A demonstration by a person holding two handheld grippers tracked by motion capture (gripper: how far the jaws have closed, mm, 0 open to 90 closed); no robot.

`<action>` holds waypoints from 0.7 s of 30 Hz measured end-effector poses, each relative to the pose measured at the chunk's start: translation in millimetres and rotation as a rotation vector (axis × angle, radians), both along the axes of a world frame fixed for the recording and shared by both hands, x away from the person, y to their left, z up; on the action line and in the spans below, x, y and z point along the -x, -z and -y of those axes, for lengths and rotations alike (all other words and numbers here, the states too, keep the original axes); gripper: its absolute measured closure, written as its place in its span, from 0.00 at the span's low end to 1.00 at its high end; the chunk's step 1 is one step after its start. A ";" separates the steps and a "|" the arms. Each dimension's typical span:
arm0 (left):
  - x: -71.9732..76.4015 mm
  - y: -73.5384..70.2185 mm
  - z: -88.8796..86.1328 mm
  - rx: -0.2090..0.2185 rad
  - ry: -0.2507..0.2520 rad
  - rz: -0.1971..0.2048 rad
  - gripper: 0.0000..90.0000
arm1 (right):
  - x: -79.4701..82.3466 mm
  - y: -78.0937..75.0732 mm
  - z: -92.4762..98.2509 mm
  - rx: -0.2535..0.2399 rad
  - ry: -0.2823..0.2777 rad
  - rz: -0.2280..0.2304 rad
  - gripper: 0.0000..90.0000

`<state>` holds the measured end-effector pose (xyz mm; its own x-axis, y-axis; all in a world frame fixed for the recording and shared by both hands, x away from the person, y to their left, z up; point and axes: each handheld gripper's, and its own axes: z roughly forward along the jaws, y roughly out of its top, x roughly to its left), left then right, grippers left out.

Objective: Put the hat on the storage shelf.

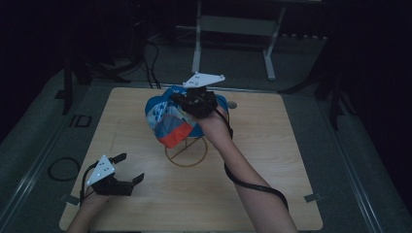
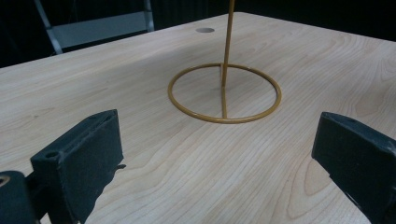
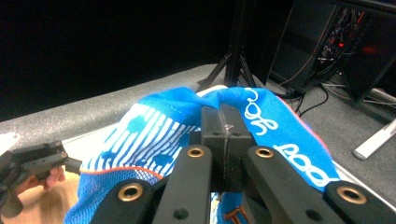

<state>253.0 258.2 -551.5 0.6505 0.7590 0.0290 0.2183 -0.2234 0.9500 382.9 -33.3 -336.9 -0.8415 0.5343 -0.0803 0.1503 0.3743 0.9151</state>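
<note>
Cap [image 1: 167, 119] pinched by right gripper [image 1: 194, 99], prob. over wire stand [image 1: 187, 150]; left gripper [image 1: 127, 170] spread.

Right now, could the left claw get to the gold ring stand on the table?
Probably yes. The left claw is open and holds nothing, and bare table lies between it and the gold ring stand. The blue cap hangs higher up in the right claw.

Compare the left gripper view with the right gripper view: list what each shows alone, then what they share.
Left gripper view alone: the stand's ring base and thin rod on the table, framed by the open left tongs.

Right gripper view alone: the right tongs shut on a blue cap, with a tripod behind.

Shared: the left tongs, which the right gripper view catches at its left edge.
</note>
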 end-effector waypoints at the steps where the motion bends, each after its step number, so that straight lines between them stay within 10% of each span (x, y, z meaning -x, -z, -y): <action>1: 0.0 0.4 0.2 0.000 0.002 -0.001 0.02 | 0.4 1.3 2.4 -0.003 0.004 -0.002 1.00; 21: -0.5 2.1 0.2 0.006 0.009 -0.008 0.03 | 7.5 23.9 62.5 -0.071 0.063 -0.028 1.00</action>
<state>253.5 258.0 -553.6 0.6578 0.7529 0.0194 0.2237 -0.2199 0.9495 375.4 -95.8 -360.7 -0.8074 0.5898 -0.0173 0.1975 0.2978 0.9340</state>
